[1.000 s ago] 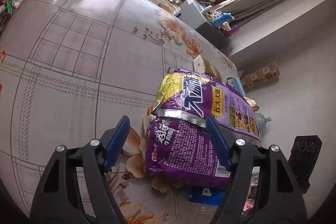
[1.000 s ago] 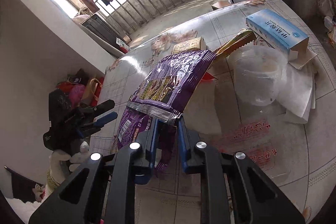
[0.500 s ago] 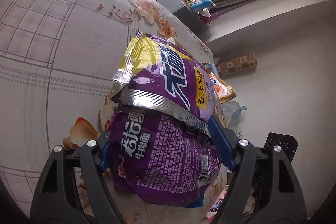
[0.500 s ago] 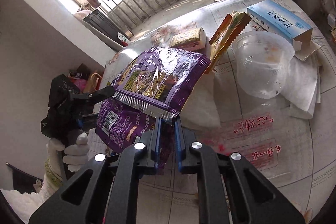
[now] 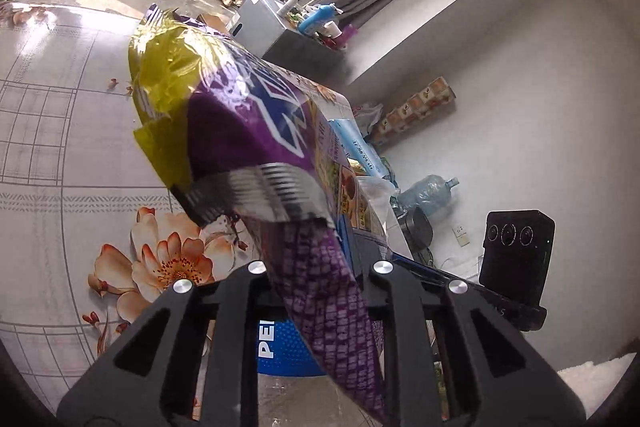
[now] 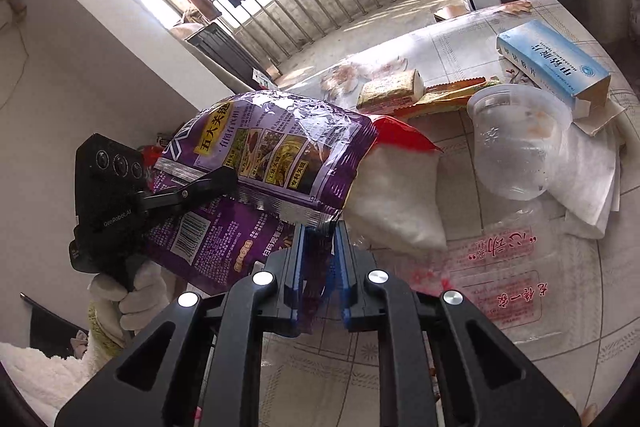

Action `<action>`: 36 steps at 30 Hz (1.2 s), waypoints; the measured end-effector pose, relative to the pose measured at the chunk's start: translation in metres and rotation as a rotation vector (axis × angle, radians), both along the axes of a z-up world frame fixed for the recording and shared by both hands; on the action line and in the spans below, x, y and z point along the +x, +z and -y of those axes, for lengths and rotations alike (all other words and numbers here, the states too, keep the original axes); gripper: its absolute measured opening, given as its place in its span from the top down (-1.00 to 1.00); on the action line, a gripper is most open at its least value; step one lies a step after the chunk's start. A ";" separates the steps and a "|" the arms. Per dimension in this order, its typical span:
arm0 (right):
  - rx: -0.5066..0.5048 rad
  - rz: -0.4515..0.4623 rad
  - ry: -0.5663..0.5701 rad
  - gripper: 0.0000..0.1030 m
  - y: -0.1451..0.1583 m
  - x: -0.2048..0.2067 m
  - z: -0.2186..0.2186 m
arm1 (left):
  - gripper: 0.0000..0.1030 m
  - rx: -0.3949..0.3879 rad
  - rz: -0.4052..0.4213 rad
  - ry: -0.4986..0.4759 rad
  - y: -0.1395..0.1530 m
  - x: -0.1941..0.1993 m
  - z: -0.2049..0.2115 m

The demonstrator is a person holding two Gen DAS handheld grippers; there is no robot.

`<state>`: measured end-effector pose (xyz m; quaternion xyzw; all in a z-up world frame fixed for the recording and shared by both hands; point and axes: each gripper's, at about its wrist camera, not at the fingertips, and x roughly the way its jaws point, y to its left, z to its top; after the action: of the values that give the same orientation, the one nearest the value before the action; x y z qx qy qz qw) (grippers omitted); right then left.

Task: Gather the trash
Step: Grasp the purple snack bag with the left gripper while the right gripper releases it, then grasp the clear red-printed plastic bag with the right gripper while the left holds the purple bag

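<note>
Beside wrapper (image 6: 276, 143): cup (image 6: 516, 139), box (image 6: 556, 63).

To the left of the crumpled purple foil snack bag (image 5: 256, 131) you have bare flowered tabletop (image 5: 60, 155); to its right, the clear plastic cup (image 6: 516, 139) and blue-white cardboard box (image 6: 556, 63) block you.

So I counted two purple wrappers (image 6: 276, 151), one stacked over the other right at the gripper tips. Ahead and to the right there was one clear plastic cup (image 6: 516, 139), one blue box (image 6: 552, 61), one yellow snack pack (image 6: 390, 89) and one white bag (image 6: 396, 195).
</note>
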<state>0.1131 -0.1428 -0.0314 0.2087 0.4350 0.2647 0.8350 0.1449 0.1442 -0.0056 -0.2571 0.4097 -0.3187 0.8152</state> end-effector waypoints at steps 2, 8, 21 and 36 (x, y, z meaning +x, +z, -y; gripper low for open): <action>-0.036 0.033 -0.039 0.41 0.008 -0.007 0.014 | 0.83 0.026 0.039 -0.003 0.007 -0.005 0.004; -0.095 -0.034 -0.249 0.23 0.003 -0.032 0.087 | 0.83 0.169 0.103 -0.007 0.016 -0.019 0.026; -0.031 -0.282 -0.376 0.14 -0.066 -0.047 0.112 | 0.83 0.287 0.113 0.005 0.020 -0.028 0.056; 0.051 -0.284 -0.409 0.39 -0.071 -0.023 0.075 | 0.83 0.303 0.104 0.006 0.013 -0.039 0.056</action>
<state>0.0903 -0.2181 -0.1025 0.3484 0.4897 0.0693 0.7962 0.1060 0.0886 0.0071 -0.1156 0.4096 -0.2638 0.8656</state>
